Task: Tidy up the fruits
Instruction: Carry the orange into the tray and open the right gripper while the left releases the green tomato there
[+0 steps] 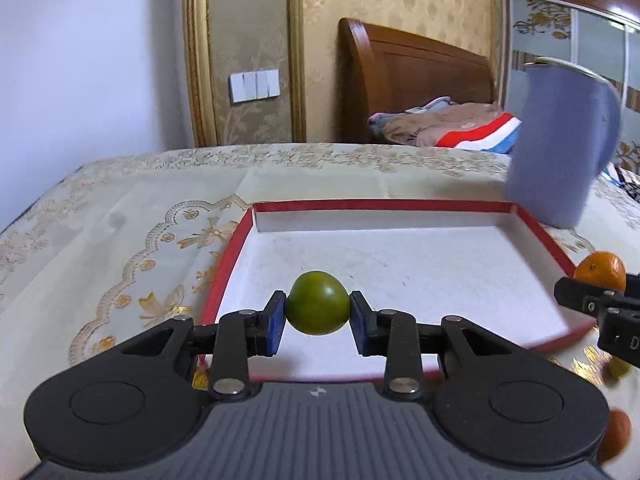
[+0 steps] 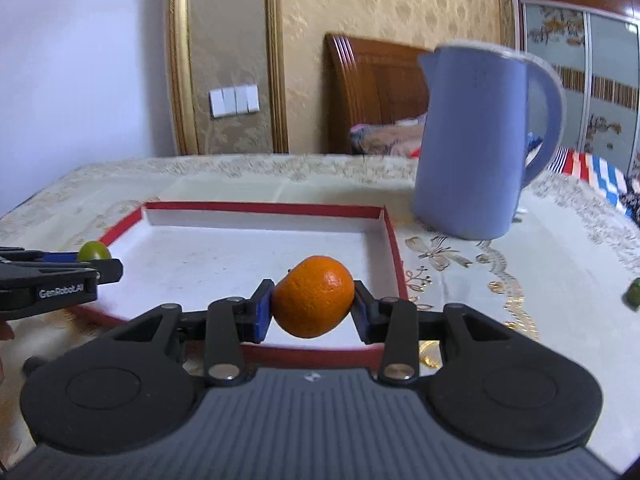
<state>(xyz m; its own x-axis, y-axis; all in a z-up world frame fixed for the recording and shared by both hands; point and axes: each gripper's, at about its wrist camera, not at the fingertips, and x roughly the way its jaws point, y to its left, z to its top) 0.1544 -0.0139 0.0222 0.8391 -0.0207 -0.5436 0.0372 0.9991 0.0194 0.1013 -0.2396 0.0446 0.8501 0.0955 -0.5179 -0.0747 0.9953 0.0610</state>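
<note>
Left gripper [image 1: 317, 314] clamps a green fruit [image 1: 316, 303], right gripper [image 2: 313, 307] an orange [image 2: 314, 296] (both above the red-rimmed tray [image 1: 400, 205]).

Green round fruit [image 1: 316, 303], smooth and glossy, clamped between blue pads, raised above near left part of tray. Orange mandarin [image 2: 313, 297], dimpled peel, slightly tilted, clamped the same way above near right part. Shallow red-rimmed tray [image 1: 382, 204] with white floor, lying flat on table.
</note>
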